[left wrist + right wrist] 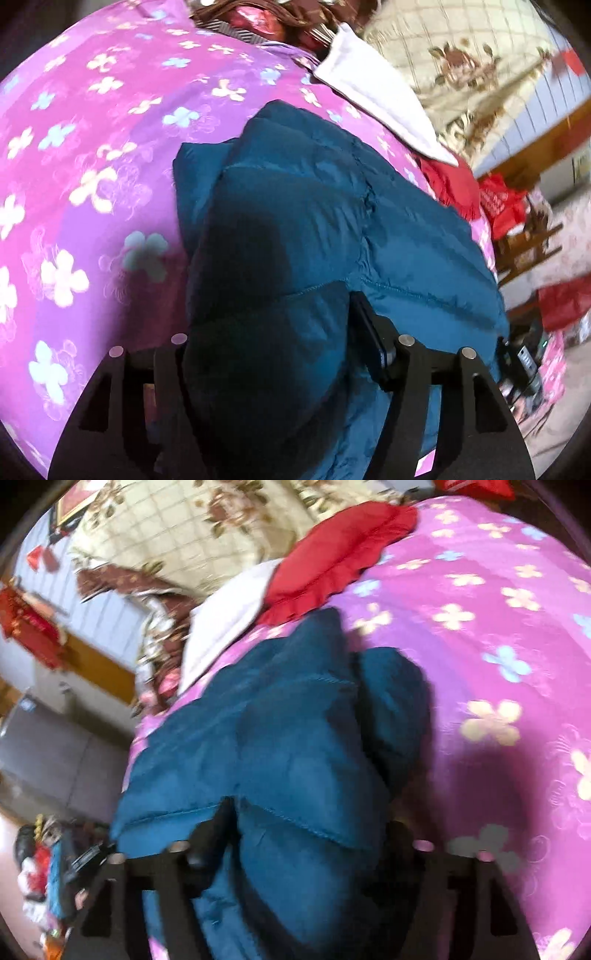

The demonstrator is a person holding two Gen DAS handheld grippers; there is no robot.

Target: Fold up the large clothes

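A teal quilted puffer jacket point(314, 206) lies bunched on a pink flowered bedspread point(92, 155). My left gripper point(273, 332) is shut on a thick fold of the jacket, which bulges between its two black fingers point(369, 332). The jacket also shows in the right wrist view point(288, 738), on the same bedspread point(480, 635). My right gripper point(306, 838) is shut on another fold of the jacket, with its left finger point(210, 830) pressed into the cloth. The right finger is mostly hidden by the cloth and shadow.
A red frilled cloth point(332, 561) and a white pillow point(373, 92) lie at the far side of the bed. A cream flowered quilt point(184, 528) is beyond them. Red bags point(502, 206) and clutter stand on the floor by the bed edge.
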